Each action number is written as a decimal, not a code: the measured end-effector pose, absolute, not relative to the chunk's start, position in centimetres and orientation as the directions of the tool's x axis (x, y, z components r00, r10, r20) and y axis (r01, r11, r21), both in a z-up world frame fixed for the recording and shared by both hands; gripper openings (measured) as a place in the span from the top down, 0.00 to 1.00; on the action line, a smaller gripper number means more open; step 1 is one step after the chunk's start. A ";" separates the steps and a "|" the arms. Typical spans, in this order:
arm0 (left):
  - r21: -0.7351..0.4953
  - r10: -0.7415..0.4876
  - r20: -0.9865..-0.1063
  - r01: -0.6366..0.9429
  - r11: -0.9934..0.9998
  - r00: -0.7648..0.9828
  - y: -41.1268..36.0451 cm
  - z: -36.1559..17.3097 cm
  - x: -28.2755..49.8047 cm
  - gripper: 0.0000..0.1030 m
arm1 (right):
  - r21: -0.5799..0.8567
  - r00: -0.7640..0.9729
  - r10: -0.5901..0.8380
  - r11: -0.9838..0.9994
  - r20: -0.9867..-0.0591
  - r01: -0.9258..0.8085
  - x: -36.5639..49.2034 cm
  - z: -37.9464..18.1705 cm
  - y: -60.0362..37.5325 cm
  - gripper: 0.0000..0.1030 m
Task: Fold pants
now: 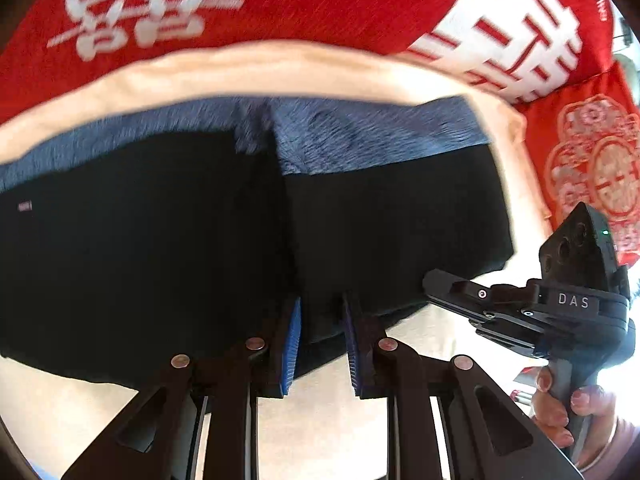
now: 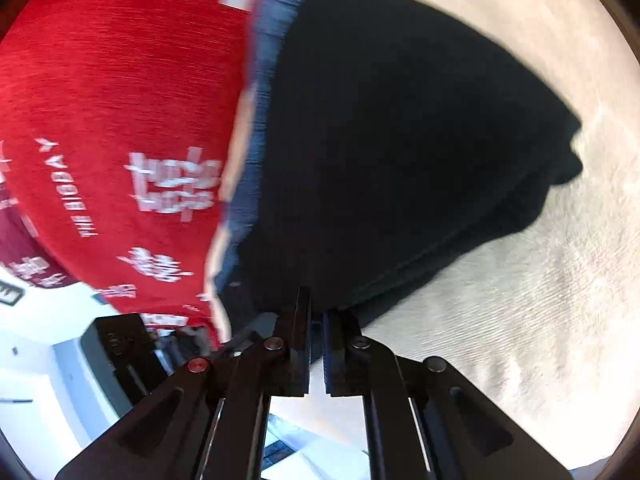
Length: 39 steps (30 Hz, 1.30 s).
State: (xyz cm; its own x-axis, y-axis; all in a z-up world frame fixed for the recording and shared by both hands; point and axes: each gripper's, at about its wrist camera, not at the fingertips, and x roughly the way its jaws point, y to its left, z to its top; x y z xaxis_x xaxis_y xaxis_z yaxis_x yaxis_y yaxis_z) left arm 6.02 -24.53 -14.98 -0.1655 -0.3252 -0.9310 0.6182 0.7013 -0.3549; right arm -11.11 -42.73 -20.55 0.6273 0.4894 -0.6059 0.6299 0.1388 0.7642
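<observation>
Black pants (image 1: pixel 160 240) with a blue fleece lining (image 1: pixel 360 136) lie folded on a cream sheet (image 1: pixel 240 72). My left gripper (image 1: pixel 322 304) pinches the pants' near edge, with black cloth between its blue pads (image 1: pixel 292 340). At the right, my right gripper (image 1: pixel 432 284) bites the pants' near right corner, and a hand (image 1: pixel 560 400) holds its handle. In the right wrist view the pants (image 2: pixel 400 140) form a thick dark stack. There my right gripper (image 2: pixel 318 312) is shut on their lower edge.
A red blanket (image 1: pixel 280 8) with white characters lies beyond the pants and shows at the left of the right wrist view (image 2: pixel 100 100). Cream sheet (image 2: pixel 520 320) stretches to the right of the pants. Both views are motion-blurred.
</observation>
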 end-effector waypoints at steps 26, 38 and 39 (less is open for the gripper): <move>-0.179 -0.253 -0.967 0.684 0.707 0.008 -34.4 -16.1 9.0 0.34 | 0.534 0.447 0.312 0.632 -0.838 0.561 -3.9 -17.1 -52.0 0.84; -0.088 -0.165 -0.984 0.639 0.764 0.063 -31.2 -14.8 6.8 0.33 | 0.496 0.353 0.360 0.732 -0.864 0.466 -3.8 -16.3 -46.0 0.80; -0.081 -0.152 -0.986 0.610 0.788 0.066 -30.3 -14.3 6.9 0.33 | 0.501 0.343 0.373 0.730 -0.862 0.464 -3.7 -16.2 -45.7 0.74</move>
State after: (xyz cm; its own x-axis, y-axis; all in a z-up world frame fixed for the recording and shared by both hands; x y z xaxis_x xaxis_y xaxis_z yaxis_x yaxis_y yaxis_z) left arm 6.93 -30.25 -14.25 0.0665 -0.1524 -0.9861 0.6105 0.7879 -0.0807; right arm -3.72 -45.65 -16.17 0.3433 0.3734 -0.8618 0.4639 0.7304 0.5012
